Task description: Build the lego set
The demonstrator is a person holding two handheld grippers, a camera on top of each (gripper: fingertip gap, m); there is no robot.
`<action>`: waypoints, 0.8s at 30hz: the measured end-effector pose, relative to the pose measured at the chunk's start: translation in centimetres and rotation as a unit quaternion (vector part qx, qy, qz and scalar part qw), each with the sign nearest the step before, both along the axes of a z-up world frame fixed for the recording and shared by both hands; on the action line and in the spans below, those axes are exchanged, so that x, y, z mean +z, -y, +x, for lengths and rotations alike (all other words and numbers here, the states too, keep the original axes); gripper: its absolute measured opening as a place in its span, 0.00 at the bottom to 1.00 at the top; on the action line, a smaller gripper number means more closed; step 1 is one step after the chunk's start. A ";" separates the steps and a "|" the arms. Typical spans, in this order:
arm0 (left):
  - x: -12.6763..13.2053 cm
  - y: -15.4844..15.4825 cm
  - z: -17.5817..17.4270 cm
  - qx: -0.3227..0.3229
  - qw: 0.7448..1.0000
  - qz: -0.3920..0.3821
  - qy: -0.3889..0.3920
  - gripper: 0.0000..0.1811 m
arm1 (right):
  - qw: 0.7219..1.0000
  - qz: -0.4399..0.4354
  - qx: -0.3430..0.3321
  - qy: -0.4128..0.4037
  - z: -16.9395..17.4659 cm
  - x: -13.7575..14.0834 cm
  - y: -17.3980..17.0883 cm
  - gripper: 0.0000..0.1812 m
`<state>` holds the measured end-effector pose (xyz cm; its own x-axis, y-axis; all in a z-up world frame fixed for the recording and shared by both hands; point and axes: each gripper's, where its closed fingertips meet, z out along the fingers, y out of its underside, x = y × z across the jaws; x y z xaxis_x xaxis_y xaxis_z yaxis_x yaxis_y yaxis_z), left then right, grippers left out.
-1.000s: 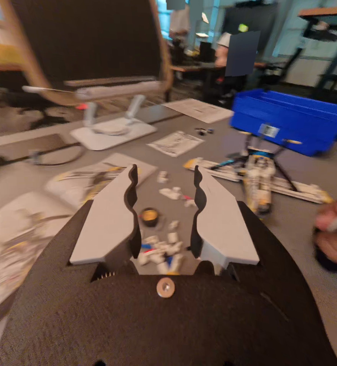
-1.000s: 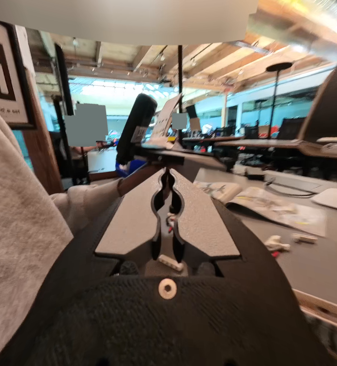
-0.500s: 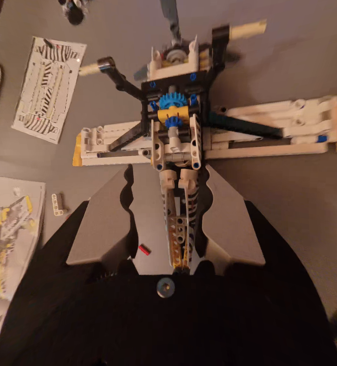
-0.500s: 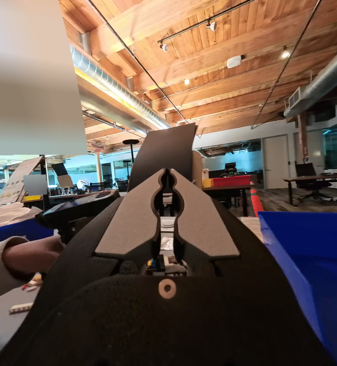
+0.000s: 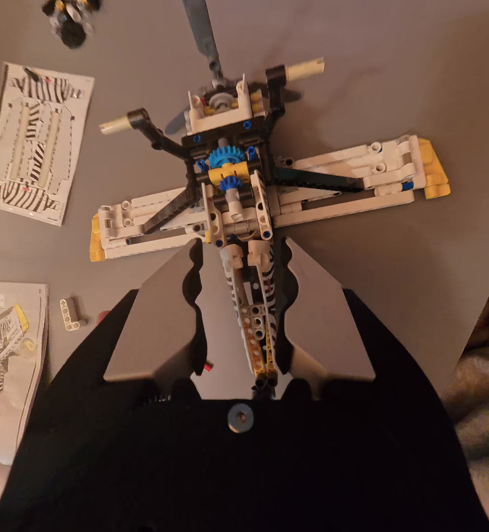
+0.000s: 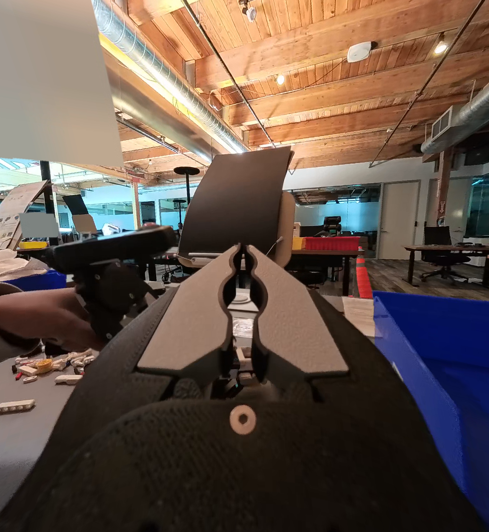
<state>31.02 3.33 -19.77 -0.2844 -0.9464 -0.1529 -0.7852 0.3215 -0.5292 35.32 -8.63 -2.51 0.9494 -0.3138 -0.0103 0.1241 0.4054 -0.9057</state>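
now poised straight above white-yellow-black brick aeroplane model point(image 5: 231, 201), left gripper point(image 5: 242, 253) spread wide astride striped tail; right gripper point(image 6: 243, 250) pinched nearly closed, contents unclear.

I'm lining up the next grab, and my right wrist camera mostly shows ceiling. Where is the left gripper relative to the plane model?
Observer: The left gripper points down over the plane model, its fingers on either side of the tail.
Operator: Has it closed on the tail?
Observer: No, it is open. The tail sits close to the finger on the picture's right, and a clear gap separates it from the other finger.
Operator: Any loose parts near it?
Observer: A small grey angled piece lies beside the instruction booklet, off to the picture's left of the gripper.
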 end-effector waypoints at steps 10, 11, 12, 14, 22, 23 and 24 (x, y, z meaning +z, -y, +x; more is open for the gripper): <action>3.3 -7.3 -3.4 0.047 0.985 -0.084 0.142 0.28 | 0.999 -0.030 -0.013 -0.036 2.4 -4.4 -1.8 0.00; 3.5 -8.4 -4.4 0.058 0.982 -0.096 0.152 0.27 | 0.998 -0.039 -0.019 -0.038 2.8 -5.1 -2.0 0.00; 3.9 -9.4 -5.4 0.067 0.977 -0.110 0.167 0.27 | 0.998 -0.050 -0.028 -0.038 3.2 -5.7 -2.3 0.00; 6.0 -11.8 -7.4 0.093 0.958 -0.139 0.234 0.24 | 0.995 -0.078 -0.046 -0.039 3.9 -6.4 -2.6 0.00; 11.5 -17.4 -18.4 0.163 0.815 -0.197 0.520 0.00 | 0.986 -0.127 -0.097 -0.055 6.1 -8.1 -3.1 0.00; 11.4 -17.5 -19.5 0.170 0.793 -0.206 0.548 0.00 | 0.985 -0.128 -0.096 -0.059 6.3 -8.2 -3.2 0.00; 11.2 -17.7 -20.3 0.175 0.775 -0.215 0.568 0.00 | 0.985 -0.128 -0.099 -0.061 6.4 -8.2 -3.2 0.00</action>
